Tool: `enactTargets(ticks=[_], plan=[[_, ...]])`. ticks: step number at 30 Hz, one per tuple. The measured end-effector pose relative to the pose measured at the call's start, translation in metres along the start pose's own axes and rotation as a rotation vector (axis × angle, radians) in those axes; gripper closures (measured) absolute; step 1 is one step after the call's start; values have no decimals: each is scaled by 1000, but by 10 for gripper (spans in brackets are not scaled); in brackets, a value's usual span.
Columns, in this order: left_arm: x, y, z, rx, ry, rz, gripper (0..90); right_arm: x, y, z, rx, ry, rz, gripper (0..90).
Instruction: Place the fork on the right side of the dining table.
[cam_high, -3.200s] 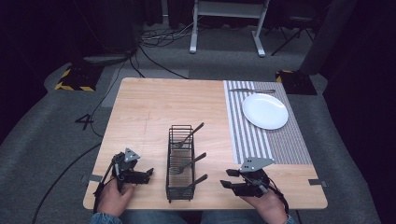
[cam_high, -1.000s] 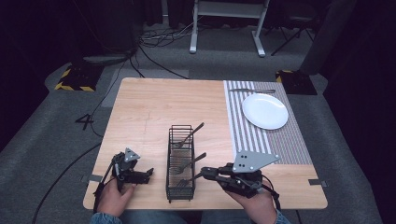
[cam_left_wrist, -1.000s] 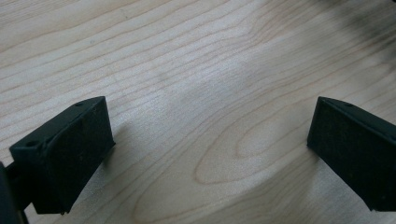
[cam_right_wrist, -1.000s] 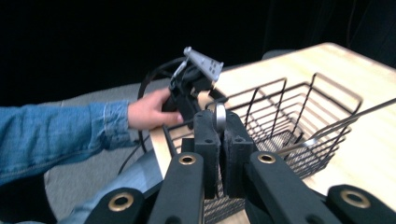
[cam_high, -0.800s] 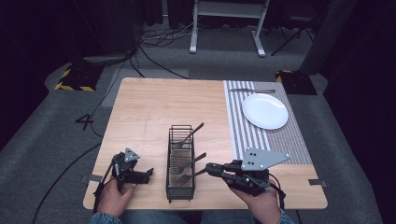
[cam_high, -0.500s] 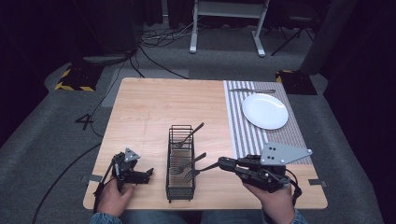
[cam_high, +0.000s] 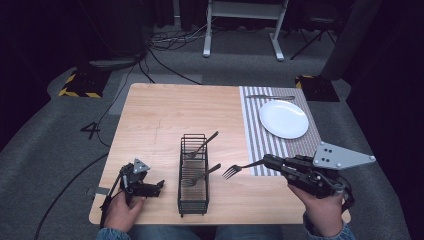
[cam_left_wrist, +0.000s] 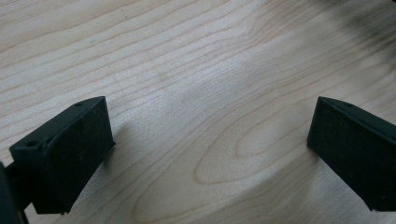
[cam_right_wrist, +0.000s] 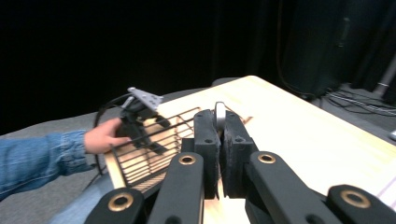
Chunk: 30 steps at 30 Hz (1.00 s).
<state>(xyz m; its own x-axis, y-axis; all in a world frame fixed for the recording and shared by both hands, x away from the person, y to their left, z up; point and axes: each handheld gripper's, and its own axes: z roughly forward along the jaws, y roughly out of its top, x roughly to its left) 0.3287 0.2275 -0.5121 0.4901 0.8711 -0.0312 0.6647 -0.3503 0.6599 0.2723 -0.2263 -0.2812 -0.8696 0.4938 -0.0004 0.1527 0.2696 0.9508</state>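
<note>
My right gripper (cam_high: 268, 161) is shut on the handle of a silver fork (cam_high: 242, 169). The fork hangs level above the table, tines pointing left, just right of a black wire basket (cam_high: 193, 201). In the right gripper view the fork handle (cam_right_wrist: 218, 114) shows as a thin edge pinched between the two pads. Two more forks (cam_high: 202, 144) lean inside the basket. My left gripper (cam_high: 156, 187) rests on the wood left of the basket, open; in its own view the left gripper (cam_left_wrist: 210, 149) has bare wood between the wide-apart pads (cam_left_wrist: 65, 154).
A white plate (cam_high: 283, 118) lies on a striped placemat (cam_high: 260, 142) at the table's right side, with a knife (cam_high: 270, 96) beyond it. In the right gripper view the basket (cam_right_wrist: 149, 149) and the other hand with its gripper (cam_right_wrist: 140, 116) lie ahead.
My right gripper went from the front right to the basket, then drew back to the right and upward with a fork out of the basket. The left gripper stayed still.
</note>
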Motion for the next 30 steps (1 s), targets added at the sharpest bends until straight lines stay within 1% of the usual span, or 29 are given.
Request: enactTargets(ticks=[6,7,11,13,14,20,22,25,29,30], plan=[[0,0,0,0,0,0,2,-15,-3,-9,3,-63,14,868],[0,0,0,0,0,0,2,-15,-3,-9,3,-63,14,868],[0,0,0,0,0,0,3,-28,-6,-12,9,-128,22,868],[0,0,0,1,1,0,2,-36,-9,-12,16,-171,16,868],[0,0,0,-1,0,0,3,-38,-10,-13,18,-182,23,868],[0,0,0,0,0,0,3,-64,-19,-14,13,-253,60,868],[0,0,0,0,0,0,3,-73,-23,-14,14,-286,67,868],[0,0,0,0,0,0,3,-85,-29,-14,15,-321,88,868],[0,0,0,0,0,0,3,-100,-39,-14,12,-351,135,868],[0,0,0,1,1,0,3,-103,-41,-13,12,-354,137,868]])
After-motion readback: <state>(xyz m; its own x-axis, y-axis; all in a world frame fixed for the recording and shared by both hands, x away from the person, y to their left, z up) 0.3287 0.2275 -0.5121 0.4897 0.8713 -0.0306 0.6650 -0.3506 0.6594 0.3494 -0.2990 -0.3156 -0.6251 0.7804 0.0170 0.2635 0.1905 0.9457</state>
